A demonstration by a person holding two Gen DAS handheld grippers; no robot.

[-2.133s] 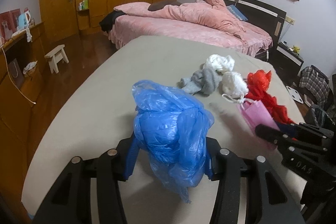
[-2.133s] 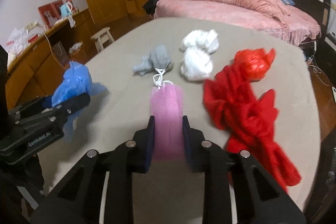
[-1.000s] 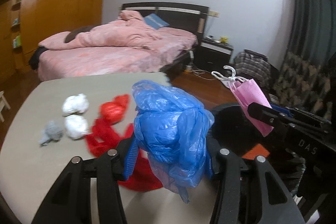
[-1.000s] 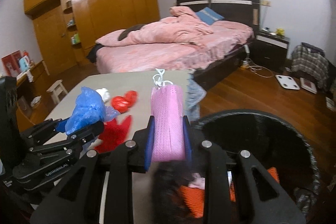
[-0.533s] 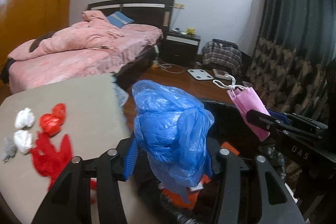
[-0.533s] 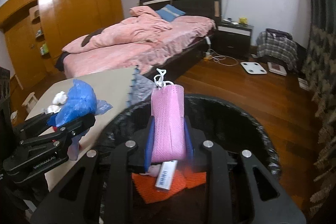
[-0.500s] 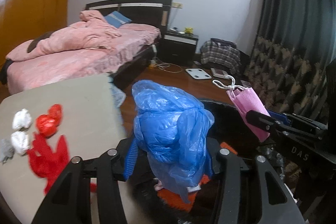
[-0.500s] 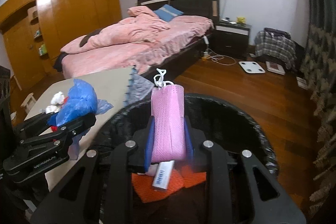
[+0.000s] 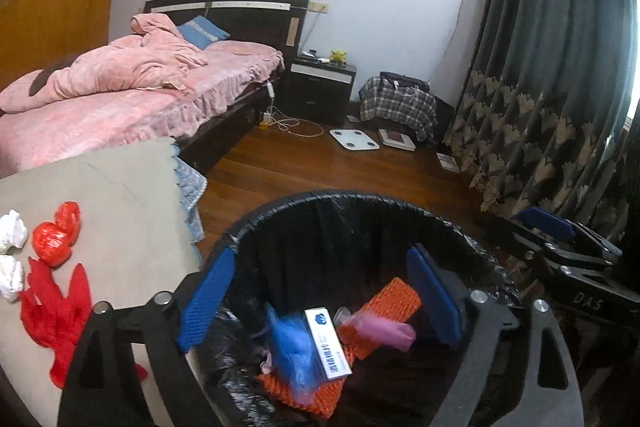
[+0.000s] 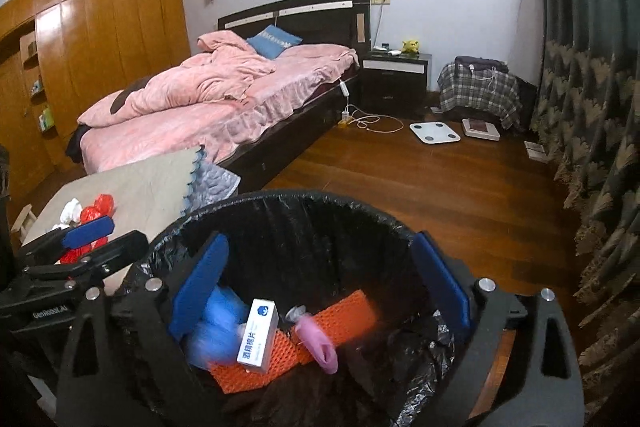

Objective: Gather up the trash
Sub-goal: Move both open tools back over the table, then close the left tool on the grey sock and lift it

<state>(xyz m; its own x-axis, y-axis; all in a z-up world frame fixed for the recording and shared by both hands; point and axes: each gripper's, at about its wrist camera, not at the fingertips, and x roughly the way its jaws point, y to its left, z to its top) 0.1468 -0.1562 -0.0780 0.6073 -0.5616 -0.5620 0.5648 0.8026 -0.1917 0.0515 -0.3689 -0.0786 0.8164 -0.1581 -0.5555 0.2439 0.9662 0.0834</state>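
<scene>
- Bedroom floor of dark wood shows behind a round bin lined with black plastic
- Left gripper and right gripper: jaws have just sprung wide, nothing between them
- Crumpled blue plastic bag and small pink bag lie blurred in the bin
- Red plastic scraps sit on the grey table, partly cut off

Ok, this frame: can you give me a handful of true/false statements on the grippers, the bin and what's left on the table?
1. Both grippers stand open with nothing between their pads. True: left gripper and right gripper have just been opening.
2. The blue plastic bag lies on the table. False: it is inside the black-lined bin.
3. The pink bag is in the bin. True.
4. The bin is otherwise empty. False: a white box and an orange mesh piece lie there.
5. Red trash remains on the table. True.
</scene>
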